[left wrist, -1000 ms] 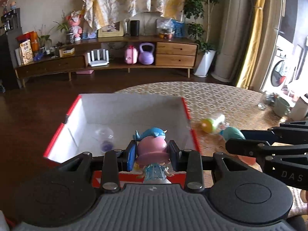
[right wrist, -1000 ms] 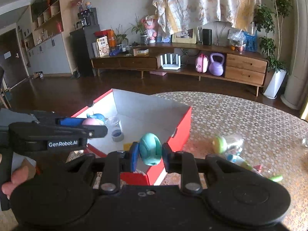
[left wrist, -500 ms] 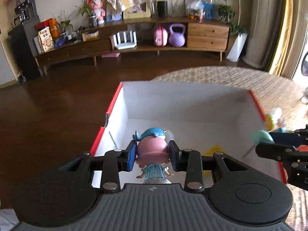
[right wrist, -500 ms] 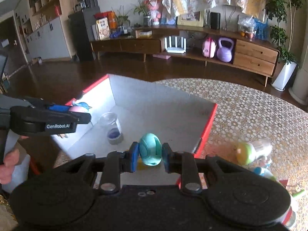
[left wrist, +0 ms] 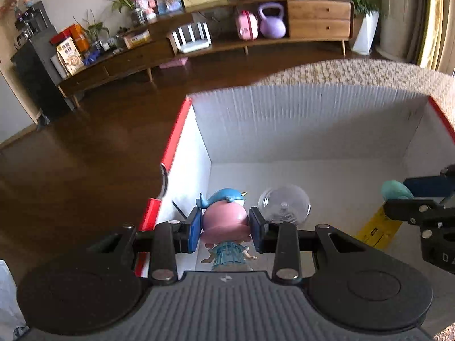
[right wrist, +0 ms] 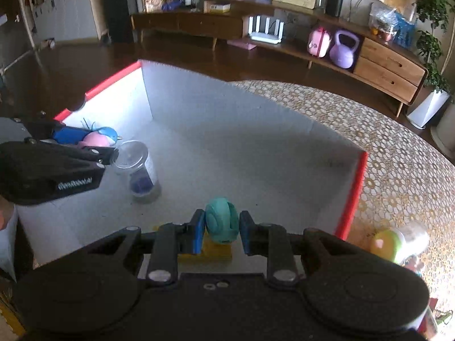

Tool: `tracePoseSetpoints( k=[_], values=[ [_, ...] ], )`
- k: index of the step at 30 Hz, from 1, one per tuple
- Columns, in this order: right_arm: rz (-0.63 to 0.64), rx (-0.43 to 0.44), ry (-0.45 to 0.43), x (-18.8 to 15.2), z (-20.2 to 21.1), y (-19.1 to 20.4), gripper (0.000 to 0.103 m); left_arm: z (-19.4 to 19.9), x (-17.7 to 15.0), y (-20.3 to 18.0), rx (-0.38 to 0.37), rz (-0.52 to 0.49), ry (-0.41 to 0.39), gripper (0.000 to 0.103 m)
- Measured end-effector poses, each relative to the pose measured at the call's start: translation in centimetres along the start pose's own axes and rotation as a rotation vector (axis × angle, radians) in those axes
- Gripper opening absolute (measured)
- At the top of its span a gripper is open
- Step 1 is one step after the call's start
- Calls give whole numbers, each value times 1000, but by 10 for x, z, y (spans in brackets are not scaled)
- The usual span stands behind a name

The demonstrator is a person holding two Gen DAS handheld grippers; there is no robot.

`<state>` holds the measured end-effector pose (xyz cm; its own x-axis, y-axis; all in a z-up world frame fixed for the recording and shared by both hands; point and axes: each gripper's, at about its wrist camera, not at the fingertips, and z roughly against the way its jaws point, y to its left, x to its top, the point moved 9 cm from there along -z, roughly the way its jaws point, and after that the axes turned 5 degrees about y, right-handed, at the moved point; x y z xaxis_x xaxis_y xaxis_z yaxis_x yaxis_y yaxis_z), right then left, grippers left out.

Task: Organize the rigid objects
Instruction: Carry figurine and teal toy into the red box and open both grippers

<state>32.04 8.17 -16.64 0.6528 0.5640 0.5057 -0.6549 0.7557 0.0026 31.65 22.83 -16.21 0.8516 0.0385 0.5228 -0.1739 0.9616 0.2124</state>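
Big red-edged box (right wrist: 351,196) with white inside stood on patterned table (right wrist: 398,153). My left gripper (left wrist: 225,224) hung over box's left corner, pads clamped on pink head of doll (left wrist: 226,221); clear cup (left wrist: 283,205) stood just beyond it on box floor. My right gripper (right wrist: 221,228) was clenched on small teal toy (right wrist: 221,224), above yellow card (right wrist: 212,251) on box floor.

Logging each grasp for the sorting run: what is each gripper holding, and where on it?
The left gripper clamps the doll figurine by the sides of its pink head. The right gripper clamps the teal egg-shaped toy across its middle.
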Motion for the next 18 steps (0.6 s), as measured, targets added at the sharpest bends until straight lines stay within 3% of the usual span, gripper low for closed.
tracePoseSetpoints(
  k=[9,18],
  values=[
    [50,3,94,-5,-11,9,27,-17,0,-15,-33,-80,87,35],
    [22,18,66,-2,3,4,44,-11,-2,-13,-72,-35,104,35]
  ],
)
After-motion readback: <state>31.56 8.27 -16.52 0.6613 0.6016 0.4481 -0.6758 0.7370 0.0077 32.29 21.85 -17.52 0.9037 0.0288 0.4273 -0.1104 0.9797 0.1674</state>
